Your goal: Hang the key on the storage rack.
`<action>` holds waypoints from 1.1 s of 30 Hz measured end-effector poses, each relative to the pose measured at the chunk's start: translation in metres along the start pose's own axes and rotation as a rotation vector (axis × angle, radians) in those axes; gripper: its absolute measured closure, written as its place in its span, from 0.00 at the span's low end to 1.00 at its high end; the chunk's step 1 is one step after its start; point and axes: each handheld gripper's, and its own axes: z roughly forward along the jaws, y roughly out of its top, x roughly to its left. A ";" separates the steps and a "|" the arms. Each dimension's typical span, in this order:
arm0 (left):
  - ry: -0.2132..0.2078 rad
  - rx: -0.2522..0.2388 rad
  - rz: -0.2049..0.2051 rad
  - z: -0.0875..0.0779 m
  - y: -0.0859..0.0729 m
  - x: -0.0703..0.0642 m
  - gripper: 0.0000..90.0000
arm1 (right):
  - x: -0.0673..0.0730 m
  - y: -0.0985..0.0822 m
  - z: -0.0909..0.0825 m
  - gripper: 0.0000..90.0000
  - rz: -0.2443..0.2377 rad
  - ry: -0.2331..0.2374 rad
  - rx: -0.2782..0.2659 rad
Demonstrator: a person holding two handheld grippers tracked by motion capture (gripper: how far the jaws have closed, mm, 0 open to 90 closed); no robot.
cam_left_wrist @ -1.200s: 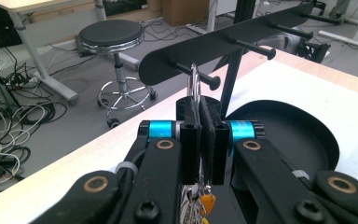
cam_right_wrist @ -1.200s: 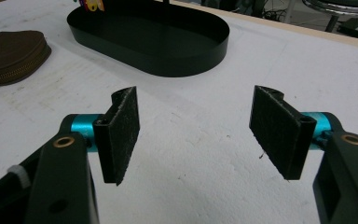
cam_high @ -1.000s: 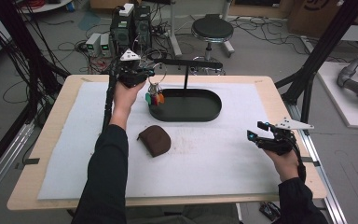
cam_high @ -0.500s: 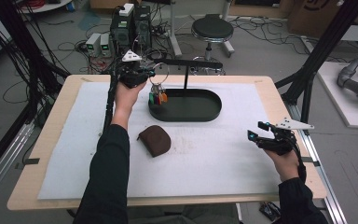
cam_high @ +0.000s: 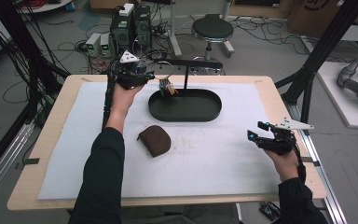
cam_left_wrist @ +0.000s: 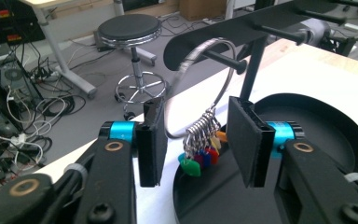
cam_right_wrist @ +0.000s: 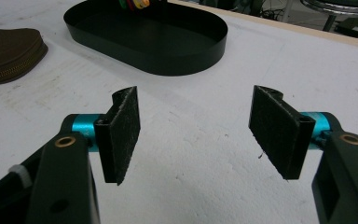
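Hanging from a peg of the black rack (cam_left_wrist: pixel 261 23), the key ring (cam_left_wrist: pixel 200 79) sits between the just-opened left gripper (cam_left_wrist: pixel 196 140) jaws, untouched; right gripper (cam_right_wrist: pixel 196 130), at four o'clock, gapes empty.

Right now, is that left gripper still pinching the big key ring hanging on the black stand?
Apart. In the left gripper view the left gripper has just opened its jaws; the key ring hangs on the stand's peg, with clear gaps to both pads.
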 end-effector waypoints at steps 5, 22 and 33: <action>-0.036 -0.044 -0.007 -0.015 -0.006 -0.002 0.48 | 0.000 0.000 -0.001 0.38 0.003 -0.003 -0.002; -0.141 -0.124 0.044 -0.092 -0.052 -0.013 0.32 | 0.001 0.001 0.001 0.38 0.003 -0.002 0.000; -0.129 -0.205 0.025 -0.131 -0.104 -0.027 0.32 | 0.003 0.004 0.007 0.38 -0.010 0.003 -0.006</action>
